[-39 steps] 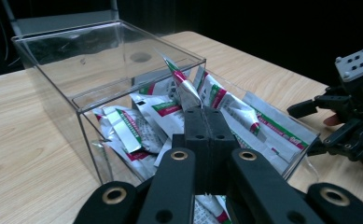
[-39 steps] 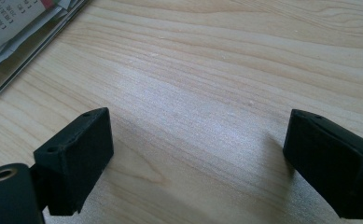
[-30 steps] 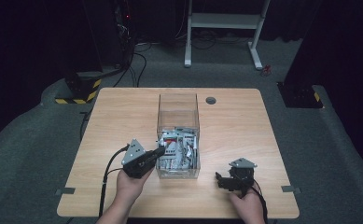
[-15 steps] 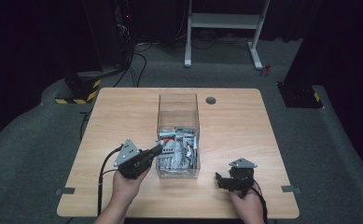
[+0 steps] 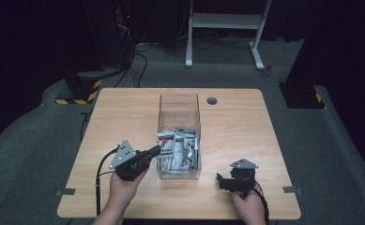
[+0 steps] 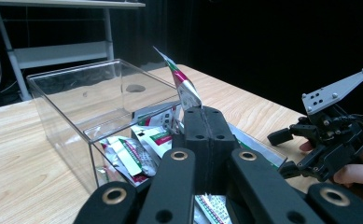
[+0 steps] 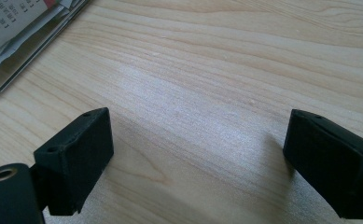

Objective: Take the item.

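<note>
Left gripper (image 5: pixel 155 150): black body, grey three-cornered plate (image 5: pixel 122 153) on top, black cable (image 5: pixel 99 178) trailing off the back. In the left gripper view its black linkage arms carry brass-coloured ringed pivot holes, and the jaw blocks have small screw holes on top. Right gripper (image 5: pixel 221 181): black, blocky, grey three-cornered plate (image 5: pixel 244 164) with small holes and corner screws, black cable (image 5: pixel 262 201) running back past the hand. In the right gripper view its jaw blocks are matte black, rectangular, one brass-ringed hole at lower left. Both forearms are bare, no sleeves visible.
</note>
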Available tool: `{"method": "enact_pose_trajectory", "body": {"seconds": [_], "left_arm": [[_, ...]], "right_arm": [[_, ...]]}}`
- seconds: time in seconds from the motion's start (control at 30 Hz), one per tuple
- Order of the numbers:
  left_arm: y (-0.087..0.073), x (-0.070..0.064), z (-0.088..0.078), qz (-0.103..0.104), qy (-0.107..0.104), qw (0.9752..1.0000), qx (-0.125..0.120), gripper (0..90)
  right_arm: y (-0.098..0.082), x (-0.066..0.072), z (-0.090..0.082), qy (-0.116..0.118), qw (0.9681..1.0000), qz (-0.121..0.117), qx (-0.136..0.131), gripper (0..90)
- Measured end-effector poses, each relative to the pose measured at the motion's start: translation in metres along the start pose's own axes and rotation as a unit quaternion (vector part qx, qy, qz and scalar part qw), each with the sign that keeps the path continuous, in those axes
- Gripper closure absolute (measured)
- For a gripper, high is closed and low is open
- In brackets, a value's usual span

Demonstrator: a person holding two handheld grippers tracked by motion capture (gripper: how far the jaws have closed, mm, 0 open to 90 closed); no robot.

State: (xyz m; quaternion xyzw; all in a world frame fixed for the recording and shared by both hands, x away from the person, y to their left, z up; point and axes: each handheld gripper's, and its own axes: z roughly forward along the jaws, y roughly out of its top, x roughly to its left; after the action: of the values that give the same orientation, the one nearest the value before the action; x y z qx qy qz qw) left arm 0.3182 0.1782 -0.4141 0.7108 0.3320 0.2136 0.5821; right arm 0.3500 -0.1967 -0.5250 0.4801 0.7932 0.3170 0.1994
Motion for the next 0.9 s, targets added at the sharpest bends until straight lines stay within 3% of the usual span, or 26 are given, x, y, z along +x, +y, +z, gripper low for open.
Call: {"method": "enact_pose_trajectory", "body": {"seconds": [0.3, 0.9], "left_arm": [[0.000, 0.007, -0.008, 0.004, 0.015, 0.9999, 0.004, 89.9], [-0.002, 0.030, -0.031, -0.007, 0.068, 0.9977, -0.006, 89.9]], "right_arm": [[0.000, 0.000, 0.000, 0.000, 1.0000, 0.000, 0.000, 8.1], [0.000, 0.000, 0.000, 0.002, 1.0000, -0.001, 0.000, 8.2]]}}
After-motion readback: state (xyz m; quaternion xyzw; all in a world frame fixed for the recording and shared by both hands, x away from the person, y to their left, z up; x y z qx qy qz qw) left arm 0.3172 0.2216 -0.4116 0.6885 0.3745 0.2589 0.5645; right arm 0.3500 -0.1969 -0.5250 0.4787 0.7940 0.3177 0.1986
